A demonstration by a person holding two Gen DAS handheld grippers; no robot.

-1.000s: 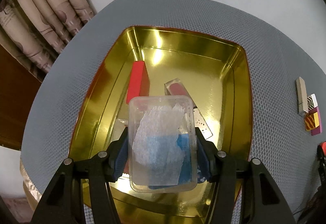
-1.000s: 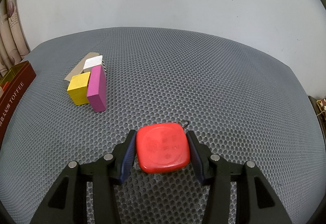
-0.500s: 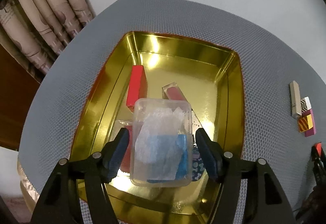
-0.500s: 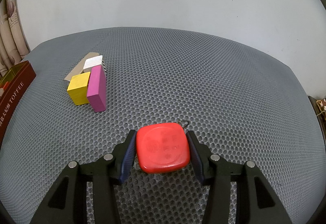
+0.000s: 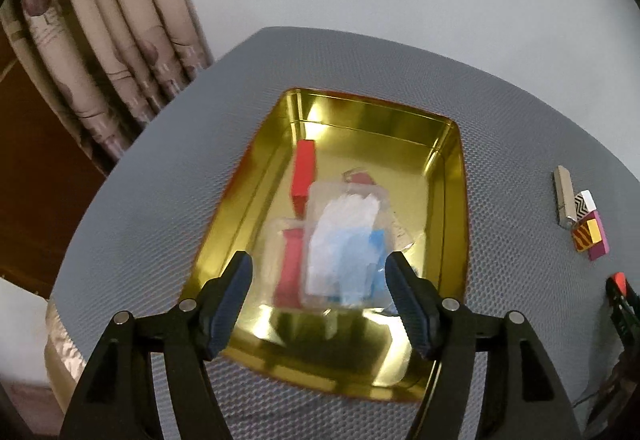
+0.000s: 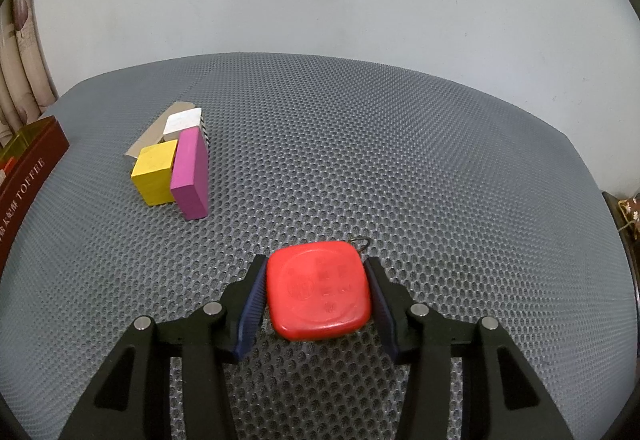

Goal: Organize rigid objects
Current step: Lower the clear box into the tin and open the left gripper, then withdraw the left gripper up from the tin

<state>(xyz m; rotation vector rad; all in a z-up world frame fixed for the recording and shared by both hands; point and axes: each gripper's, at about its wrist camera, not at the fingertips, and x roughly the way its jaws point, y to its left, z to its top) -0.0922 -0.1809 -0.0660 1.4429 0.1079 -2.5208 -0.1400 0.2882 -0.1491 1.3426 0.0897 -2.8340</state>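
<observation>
**Ann:** Grey honeycomb mat against a plain pale wall, patterned curtains off to one side. What's the left gripper doing?

**Ben:** Spread wide above the gold tin, nothing between the pads. A clear plastic box with white and blue contents lies inside the tin, beside a red block.

**Ann:** And the right gripper?

**Ben:** Its jaws are closing around the red square case, which sits on the mat; I can't tell if both pads touch.

**Ann:** Anything else out?

**Ben:** A yellow cube touching a magenta block, a white block behind them, well apart from the case.
</observation>
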